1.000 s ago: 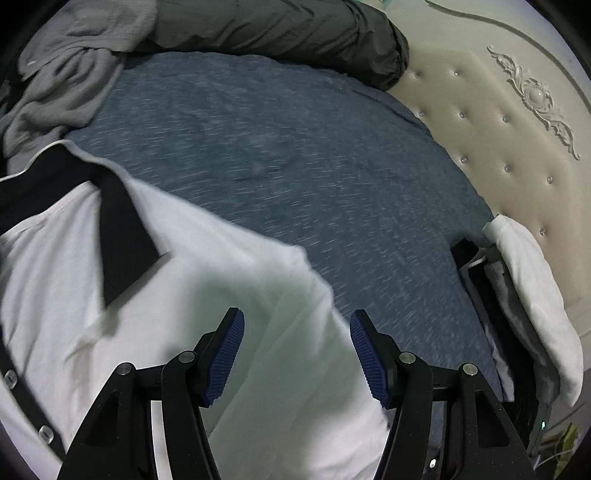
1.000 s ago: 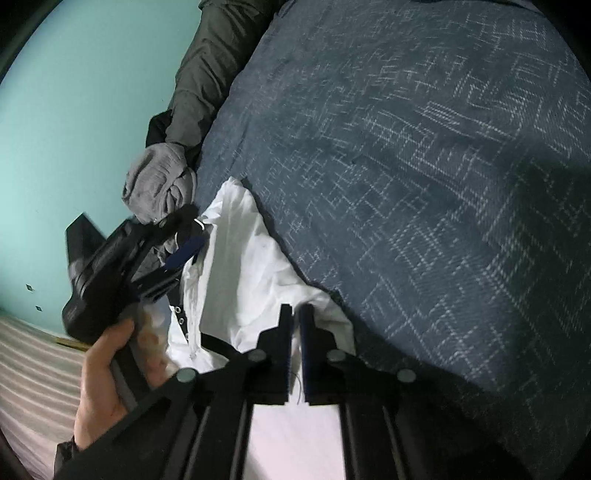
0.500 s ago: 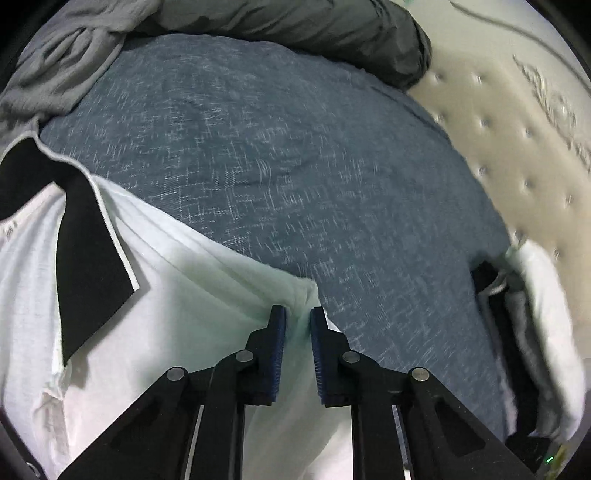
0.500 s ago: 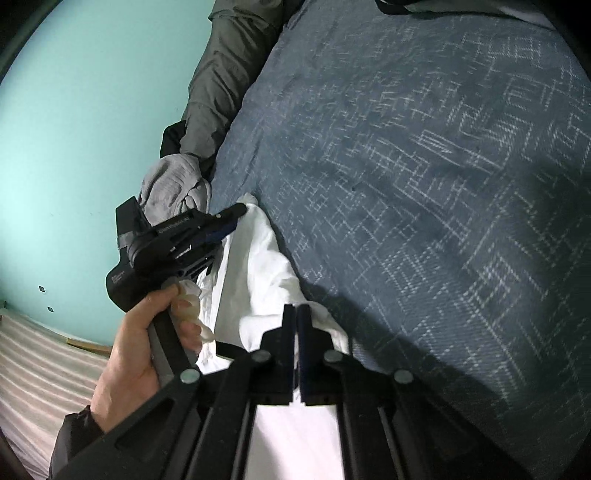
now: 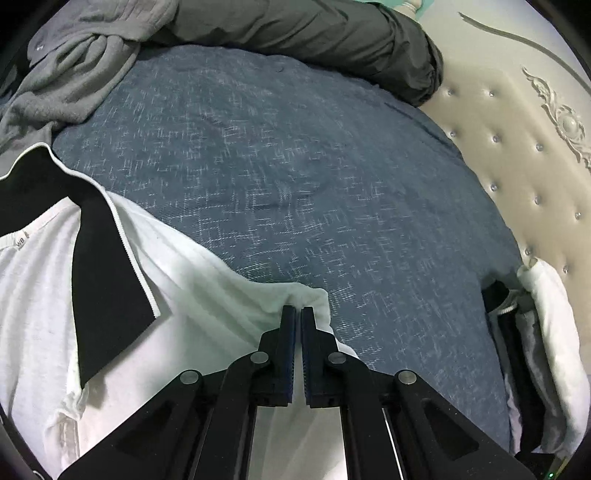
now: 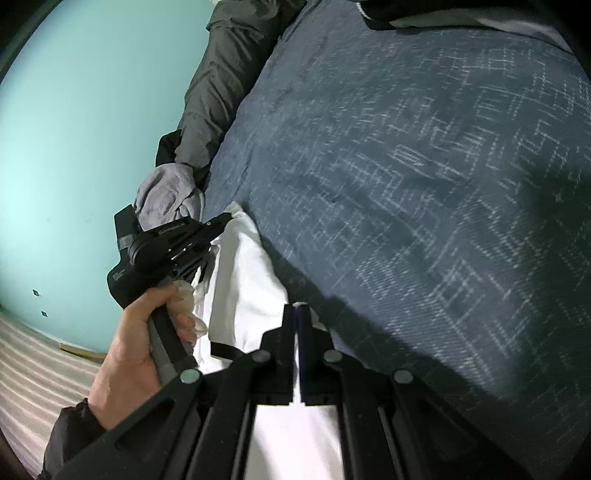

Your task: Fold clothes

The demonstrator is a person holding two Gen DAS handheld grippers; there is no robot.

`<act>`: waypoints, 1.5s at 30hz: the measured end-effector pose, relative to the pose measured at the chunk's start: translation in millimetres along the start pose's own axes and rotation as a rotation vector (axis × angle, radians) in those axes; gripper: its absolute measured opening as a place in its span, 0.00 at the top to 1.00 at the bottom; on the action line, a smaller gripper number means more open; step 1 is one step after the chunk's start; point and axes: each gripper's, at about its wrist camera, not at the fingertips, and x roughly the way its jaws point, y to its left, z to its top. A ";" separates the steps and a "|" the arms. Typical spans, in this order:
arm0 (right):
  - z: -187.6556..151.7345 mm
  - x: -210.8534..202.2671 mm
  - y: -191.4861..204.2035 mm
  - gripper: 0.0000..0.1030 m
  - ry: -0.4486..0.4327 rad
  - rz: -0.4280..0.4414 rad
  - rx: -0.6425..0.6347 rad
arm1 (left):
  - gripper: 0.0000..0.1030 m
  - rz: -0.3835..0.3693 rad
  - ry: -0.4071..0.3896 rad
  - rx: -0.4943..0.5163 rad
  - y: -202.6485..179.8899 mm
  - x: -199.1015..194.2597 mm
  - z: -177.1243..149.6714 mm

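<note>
White cotton, nearest item: shirt (image 5: 207, 295) with a black collar (image 5: 99, 280), lying flat on the near part of the bed, its edge running along both grippers.

Left gripper (image 5: 298, 314): jaws drawn together on a pinch of the shirt's edge; cloth bunches up between the blue pads. In the right wrist view the same tool (image 6: 221, 221) shows from the side, gripped by a hand (image 6: 136, 343), its tip at the far corner of the white cloth.

Right gripper (image 6: 297, 310): jaws closed narrow, a sliver of white fabric showing at the tips, so it appears to hold the shirt's edge further along.

Bedspread (image 5: 314, 177): blue, flecked weave, bare beyond the shirt.

Folded stack (image 5: 546, 332): white and dark pieces at the right edge of the bed, against the headboard (image 5: 517, 155), cream, tufted.

Grey garment (image 5: 74, 81): crumpled at the far left corner. Dark jacket (image 5: 314, 33): along the far edge of the bed. Wall (image 6: 85, 129): teal, behind.

Step in hand, as judged: both pinches set on one side of the shirt, ready for a fold. Next move calls for lifting both grippers together, level with each other, and carrying the edge across the shirt's body, keeping the cloth taut between them so it lands without creases.
</note>
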 end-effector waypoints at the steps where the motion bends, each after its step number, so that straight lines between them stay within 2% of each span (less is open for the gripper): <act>1: -0.4 -0.9 -2.1 0.99 -0.002 -0.005 0.002 | 0.97 0.003 0.005 0.001 0.0 2.6 1.4; 5: -5.0 -5.9 -4.1 0.99 -0.013 -0.024 0.001 | 0.97 0.000 0.002 -0.031 8.0 6.2 3.6; 11: -9.1 -3.8 -8.5 0.99 0.007 0.000 0.026 | 0.96 -0.025 0.006 -0.025 5.5 12.2 2.2; 15: -9.1 -5.0 -8.0 0.99 -0.001 0.001 0.031 | 0.94 -0.039 0.009 -0.035 10.3 -4.3 1.0; 17: -7.3 -7.5 -8.4 0.99 -0.009 0.002 0.033 | 0.74 -0.041 -0.001 -0.006 9.9 -23.1 -4.2; 19: -6.0 -9.7 -8.2 0.99 -0.014 0.003 0.028 | 0.61 -0.062 0.007 0.018 11.0 -39.0 -13.6; 22: -5.6 -9.7 -4.6 0.99 -0.019 0.001 0.015 | 0.61 -0.053 0.039 0.040 20.4 -58.3 -36.6; 26: -5.0 -8.8 -3.6 0.99 -0.020 0.003 0.018 | 0.61 -0.094 0.114 0.059 25.7 -65.7 -64.4; 30: -3.8 -6.9 -2.4 0.99 -0.021 0.004 0.016 | 0.61 -0.134 0.165 0.056 26.3 -59.2 -78.2; 31: -3.6 -6.2 -2.4 0.99 -0.020 0.004 0.016 | 0.66 -0.126 0.167 0.063 26.7 -58.4 -79.6; 32: -3.6 -5.3 -2.4 0.99 -0.019 0.003 0.016 | 0.92 -0.116 0.169 0.072 27.1 -57.8 -80.8; 33: -3.6 -4.7 -3.0 0.99 -0.018 0.003 0.017 | 0.98 -0.106 0.170 0.081 27.5 -57.1 -82.0; 35: -3.6 -4.6 -4.4 0.99 -0.019 0.001 0.020 | 0.99 -0.086 0.174 0.099 28.3 -55.8 -84.4; 40: -5.1 -6.7 -1.1 0.99 -0.025 -0.035 -0.018 | 0.99 -0.090 0.162 0.094 31.7 -58.9 -78.6; 45: -5.4 0.4 -5.4 0.99 -0.012 -0.055 -0.013 | 0.98 -0.060 0.196 0.099 27.5 -45.2 -82.7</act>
